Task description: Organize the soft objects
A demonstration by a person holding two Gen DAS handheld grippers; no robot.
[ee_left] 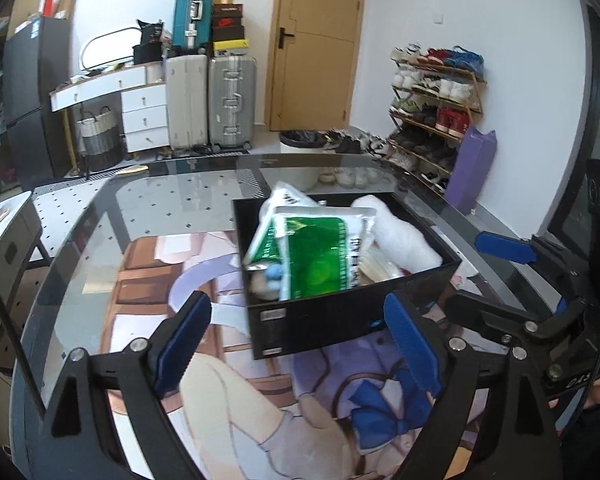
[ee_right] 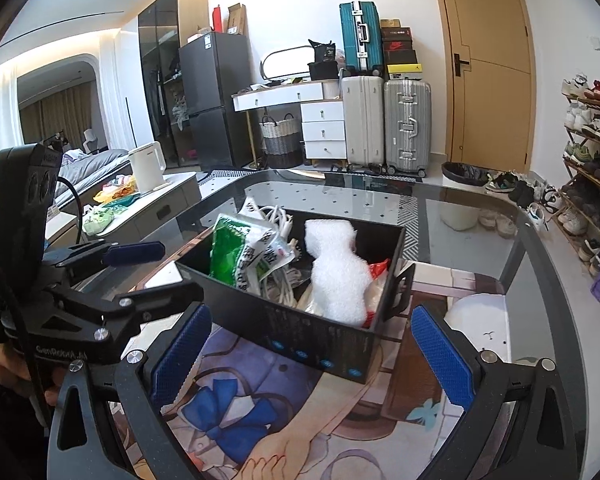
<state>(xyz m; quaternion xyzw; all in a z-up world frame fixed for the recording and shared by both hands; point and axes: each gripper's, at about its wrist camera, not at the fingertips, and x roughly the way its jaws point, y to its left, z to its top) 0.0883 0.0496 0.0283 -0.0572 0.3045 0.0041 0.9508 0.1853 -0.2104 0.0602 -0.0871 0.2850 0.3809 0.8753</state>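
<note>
A black box [ee_left: 300, 320] stands on the anime-print mat [ee_left: 228, 400] on the glass table. In it lie a green-and-white packet [ee_left: 316, 256], white foam wrap [ee_left: 404, 240], white cables [ee_right: 278, 216] and a red-and-white bag [ee_right: 376, 276]. My left gripper [ee_left: 296, 344] is open and empty, just in front of the box's near wall. My right gripper [ee_right: 312, 356] is open and empty, in front of the box [ee_right: 300, 340] from the other side. Each gripper shows in the other's view, the right [ee_left: 504, 248] and the left [ee_right: 136, 252].
The glass table edge [ee_right: 540, 240] curves at the far side. A shoe rack [ee_left: 432, 108], a white bin [ee_right: 460, 196] and suitcases [ee_right: 384, 120] stand beyond it. A white kettle [ee_right: 146, 168] sits on a side cabinet to the left.
</note>
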